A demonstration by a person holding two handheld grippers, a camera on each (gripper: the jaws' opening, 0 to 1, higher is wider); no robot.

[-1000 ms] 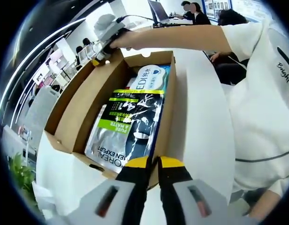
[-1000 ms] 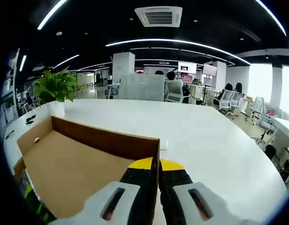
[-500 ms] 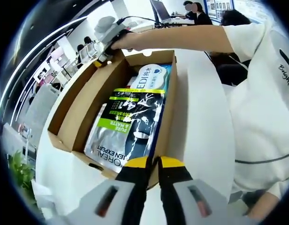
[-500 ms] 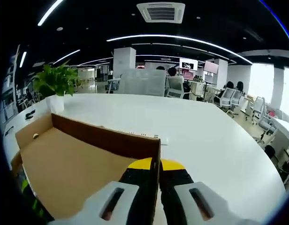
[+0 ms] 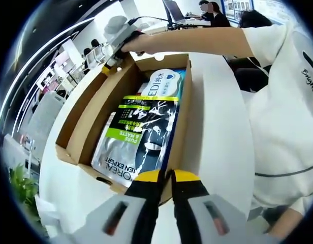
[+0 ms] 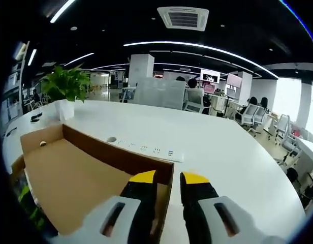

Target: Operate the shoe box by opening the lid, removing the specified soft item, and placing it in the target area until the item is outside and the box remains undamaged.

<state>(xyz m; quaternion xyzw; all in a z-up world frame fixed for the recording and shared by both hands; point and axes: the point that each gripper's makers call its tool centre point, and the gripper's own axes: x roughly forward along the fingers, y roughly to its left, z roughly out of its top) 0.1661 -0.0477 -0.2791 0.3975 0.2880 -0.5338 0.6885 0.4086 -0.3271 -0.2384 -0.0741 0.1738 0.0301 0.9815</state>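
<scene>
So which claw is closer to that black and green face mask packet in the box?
The left claw: it grips the box wall right beside the black and green packet. The right claw is at the opened lid, by the box's far end.

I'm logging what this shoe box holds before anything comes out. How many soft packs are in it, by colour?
Black, green and silver pack: 1
White and blue pack: 1
Total visible in the shoe box: 2; anything underneath them is hidden.
</scene>
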